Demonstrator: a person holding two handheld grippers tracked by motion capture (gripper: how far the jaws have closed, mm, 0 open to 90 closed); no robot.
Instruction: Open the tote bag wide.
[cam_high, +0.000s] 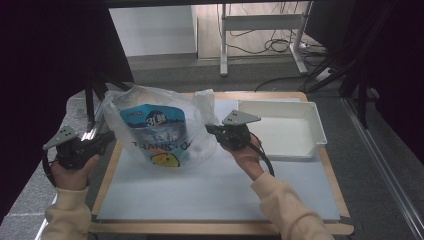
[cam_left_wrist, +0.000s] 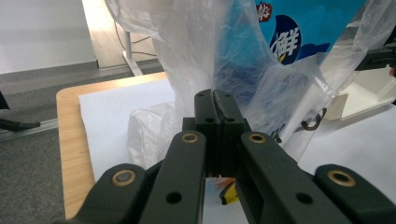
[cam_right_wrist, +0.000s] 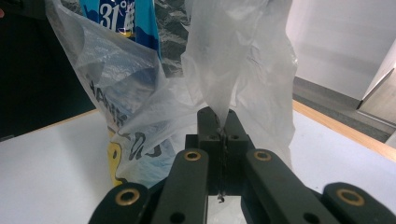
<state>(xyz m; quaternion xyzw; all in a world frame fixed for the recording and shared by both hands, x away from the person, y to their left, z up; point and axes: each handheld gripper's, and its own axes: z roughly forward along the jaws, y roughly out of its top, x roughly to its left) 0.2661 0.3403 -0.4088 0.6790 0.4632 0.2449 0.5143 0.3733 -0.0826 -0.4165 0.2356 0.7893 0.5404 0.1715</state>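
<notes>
Plastic bag (cam_high: 160, 127), thin and see-through, stands on the white mat (cam_high: 215, 190) between my two tongs, with a blue snack packet (cam_high: 155, 130) upright inside it. My left gripper (cam_left_wrist: 214, 100) has its jaws pressed together on the film at the bag's near side. My right gripper (cam_right_wrist: 219, 122) is clamped on the bag's handle strip, which rises straight up out of its jaws. Beyond my right gripper, a white tray (cam_high: 312, 117) sits on the table (cam_high: 107, 175).

blue packet (cam_high: 155, 131) blurred behind plastic bag (cam_high: 197, 107), its lettering cut off at frame edges
</notes>
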